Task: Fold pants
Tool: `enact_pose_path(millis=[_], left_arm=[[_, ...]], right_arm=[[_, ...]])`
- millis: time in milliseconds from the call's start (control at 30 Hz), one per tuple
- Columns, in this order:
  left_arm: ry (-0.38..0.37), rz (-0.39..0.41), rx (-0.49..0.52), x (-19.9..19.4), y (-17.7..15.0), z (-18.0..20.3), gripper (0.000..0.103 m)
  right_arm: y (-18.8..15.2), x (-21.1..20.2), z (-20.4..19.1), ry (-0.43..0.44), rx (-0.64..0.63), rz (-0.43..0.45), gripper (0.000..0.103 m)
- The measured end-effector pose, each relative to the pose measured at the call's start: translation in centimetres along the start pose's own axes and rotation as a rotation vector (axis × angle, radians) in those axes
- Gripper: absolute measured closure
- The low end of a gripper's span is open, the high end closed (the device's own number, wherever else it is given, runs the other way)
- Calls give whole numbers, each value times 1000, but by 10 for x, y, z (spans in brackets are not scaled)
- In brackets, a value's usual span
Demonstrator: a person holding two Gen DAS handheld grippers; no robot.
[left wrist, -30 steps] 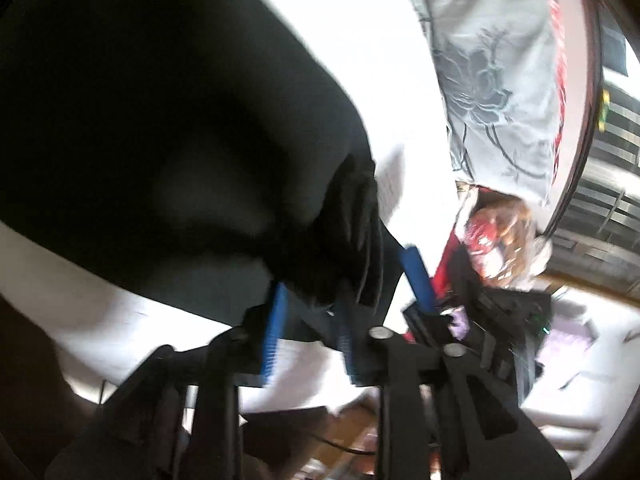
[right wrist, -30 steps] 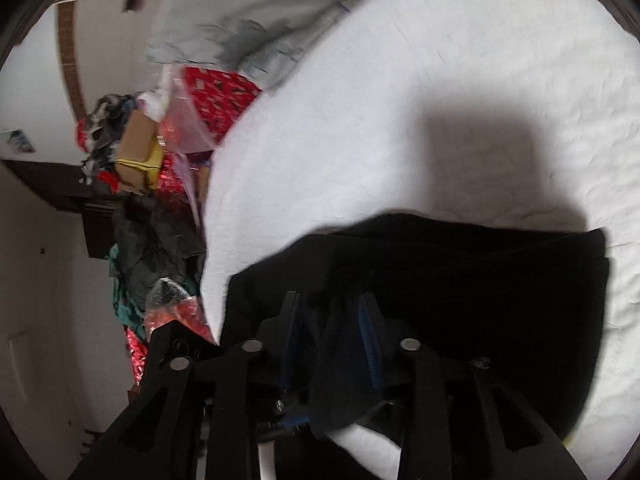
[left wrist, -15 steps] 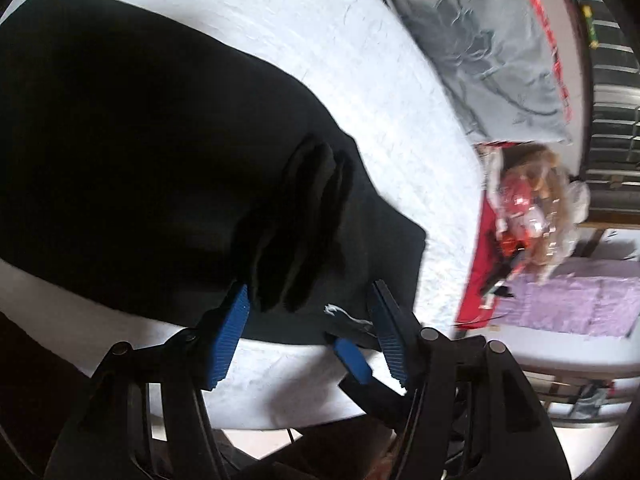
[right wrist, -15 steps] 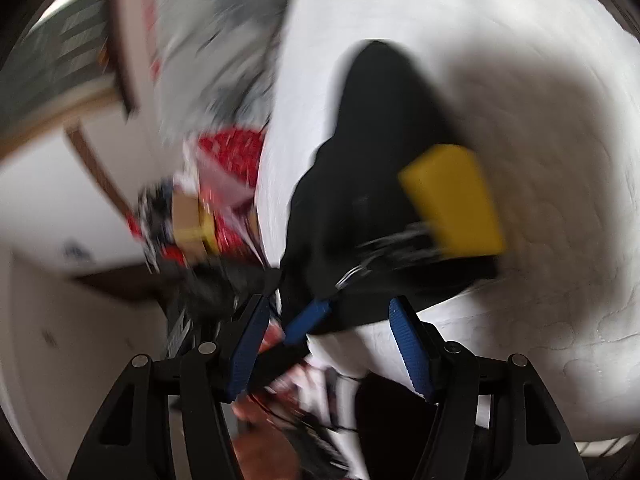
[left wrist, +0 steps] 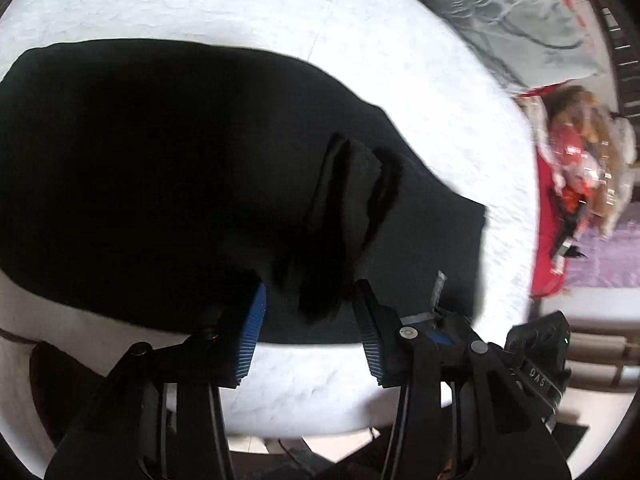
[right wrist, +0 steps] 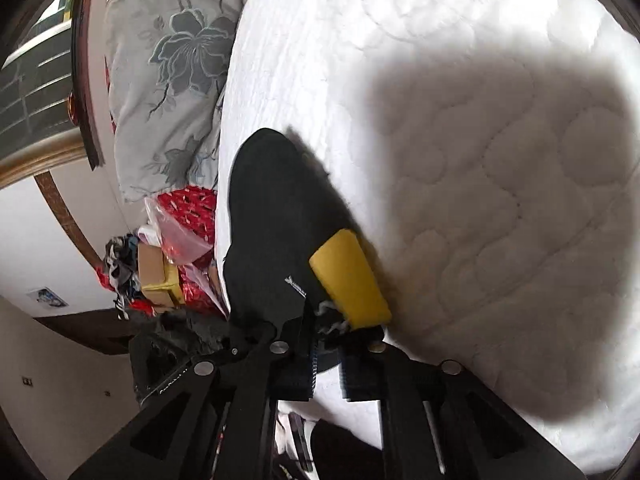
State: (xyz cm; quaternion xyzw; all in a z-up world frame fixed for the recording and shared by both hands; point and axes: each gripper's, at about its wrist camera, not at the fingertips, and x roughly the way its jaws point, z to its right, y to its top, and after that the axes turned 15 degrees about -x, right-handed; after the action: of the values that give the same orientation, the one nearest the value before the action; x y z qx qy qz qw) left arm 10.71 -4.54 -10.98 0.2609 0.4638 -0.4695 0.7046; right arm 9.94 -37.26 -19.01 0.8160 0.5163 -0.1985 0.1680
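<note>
Black pants (left wrist: 160, 168) lie folded on a white quilted mattress (left wrist: 248, 12). A bunched ridge of cloth (left wrist: 352, 184) rises near their right end. My left gripper (left wrist: 310, 332) is open just at the pants' near edge, with the fabric edge between its blue pads, not clamped. In the right wrist view the pants (right wrist: 272, 208) look narrow, by the mattress's left edge. My right gripper (right wrist: 326, 368) has its jaws close together with a small gap, near the mattress edge, holding nothing I can see. The other gripper's yellow body (right wrist: 348, 280) lies over the pants.
A grey floral duvet (right wrist: 172, 60) lies at the head of the bed. Red bags and a cardboard box (right wrist: 154, 272) crowd the floor beside the bed. A wooden headboard (right wrist: 84, 92) stands behind. A large shadow (right wrist: 500, 200) covers the mattress.
Both grippers let go of the pants about half a second ago. The left stays open at the pants' edge. The right has swung aside and its jaws have narrowed.
</note>
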Motion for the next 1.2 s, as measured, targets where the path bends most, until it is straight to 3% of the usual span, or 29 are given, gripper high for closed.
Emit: enact_pose_path(millis=[33, 100, 200, 300, 400, 467, 500, 533, 600, 700, 767, 833, 900, 1000, 1100, 1167, 1200], left_arm=[[-35, 2, -1, -9, 1, -5, 59], [-119, 40, -12, -32, 3, -10, 59], [-199, 48, 11, -41, 9, 7, 58], [-178, 38, 81, -23, 6, 46, 58], [-127, 75, 128, -2, 12, 56, 58], [-10, 131, 148, 23, 22, 63, 58], [23, 132, 160, 35, 24, 62, 60], [18, 118, 175, 43, 28, 59, 61], [-48, 113, 156, 25, 26, 55, 61], [-124, 81, 204, 0, 14, 53, 61], [-138, 89, 249, -7, -3, 49, 47], [-75, 114, 282, 4, -10, 43, 46], [34, 109, 292, 29, -4, 28, 48], [-21, 106, 266, 17, -2, 26, 47], [-67, 108, 269, -13, 5, 25, 47], [-84, 161, 259, -42, 18, 11, 47], [-93, 166, 245, -54, 27, 2, 47]], right_arm=[[1, -5, -5, -13, -14, -29, 70], [-2, -24, -19, -39, -68, -33, 64], [0, -54, -53, -41, -232, 108, 64], [13, -38, -83, -56, -413, 135, 64], [19, -16, -82, -111, -460, 114, 66], [19, -7, -70, -188, -494, 111, 67], [21, 0, -60, -262, -511, 120, 70], [23, 5, -50, -287, -513, 108, 81], [23, 2, -37, -292, -481, 111, 103], [22, -18, -42, -201, -449, 118, 88], [15, -27, -51, -162, -485, 116, 81], [6, -27, -52, -150, -517, 99, 79], [-2, -16, -44, -216, -539, 56, 82], [-6, -14, -36, -252, -524, 47, 88], [-10, -26, -63, -261, -575, 71, 76], [-14, -27, -87, -264, -633, 86, 64], [-18, -25, -100, -274, -666, 91, 53]])
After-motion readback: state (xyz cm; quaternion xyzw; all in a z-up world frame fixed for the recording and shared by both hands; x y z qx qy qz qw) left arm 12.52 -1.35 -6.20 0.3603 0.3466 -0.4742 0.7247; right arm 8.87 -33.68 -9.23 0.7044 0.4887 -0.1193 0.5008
